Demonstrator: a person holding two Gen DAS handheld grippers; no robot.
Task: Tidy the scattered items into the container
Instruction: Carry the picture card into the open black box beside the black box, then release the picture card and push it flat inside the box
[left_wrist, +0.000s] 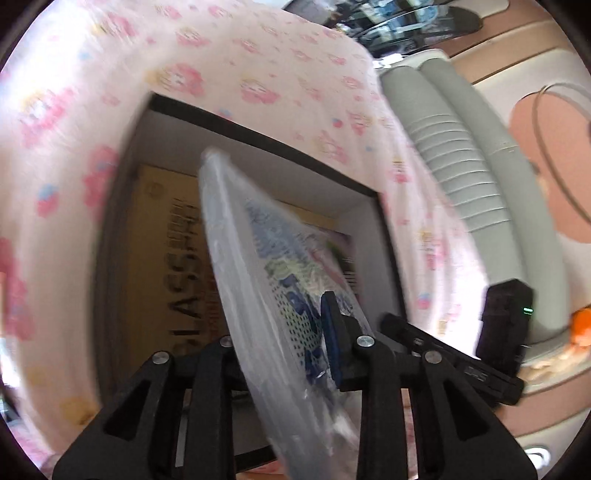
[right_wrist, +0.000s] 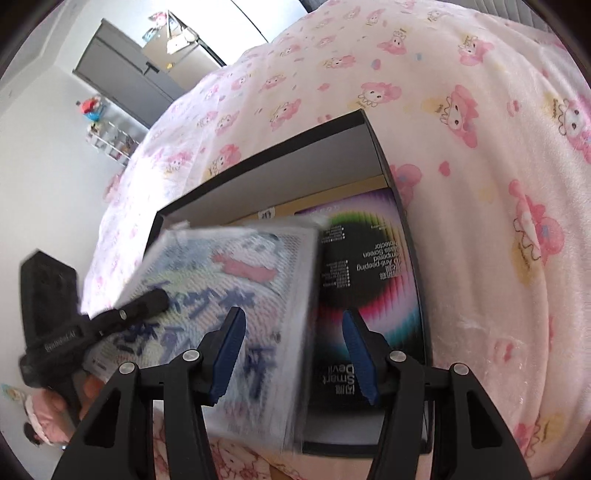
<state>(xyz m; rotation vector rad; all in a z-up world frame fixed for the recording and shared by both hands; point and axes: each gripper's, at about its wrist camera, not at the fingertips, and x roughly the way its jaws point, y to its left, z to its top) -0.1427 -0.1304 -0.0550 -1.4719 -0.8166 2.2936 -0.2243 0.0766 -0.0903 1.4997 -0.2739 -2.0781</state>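
Observation:
A black box with a white inside (left_wrist: 258, 136) (right_wrist: 314, 147) lies open on a pink cartoon-print blanket. In it lie a yellow flat package (left_wrist: 162, 258) and a colourful screen-protector package (right_wrist: 373, 266). My left gripper (left_wrist: 291, 339) is shut on a plastic-wrapped cartoon-print packet (left_wrist: 273, 266) and holds it tilted over the box. The packet (right_wrist: 229, 295) also shows in the right wrist view, with the left gripper (right_wrist: 110, 317) on its left edge. My right gripper (right_wrist: 293, 354) is open and empty just above the box's near edge.
The pink blanket (right_wrist: 480, 184) covers the bed around the box. A grey ribbed pillow or hose shape (left_wrist: 461, 166) lies right of the bed. A grey wardrobe (right_wrist: 125, 74) and a small rack with toys (right_wrist: 107, 136) stand by the far wall.

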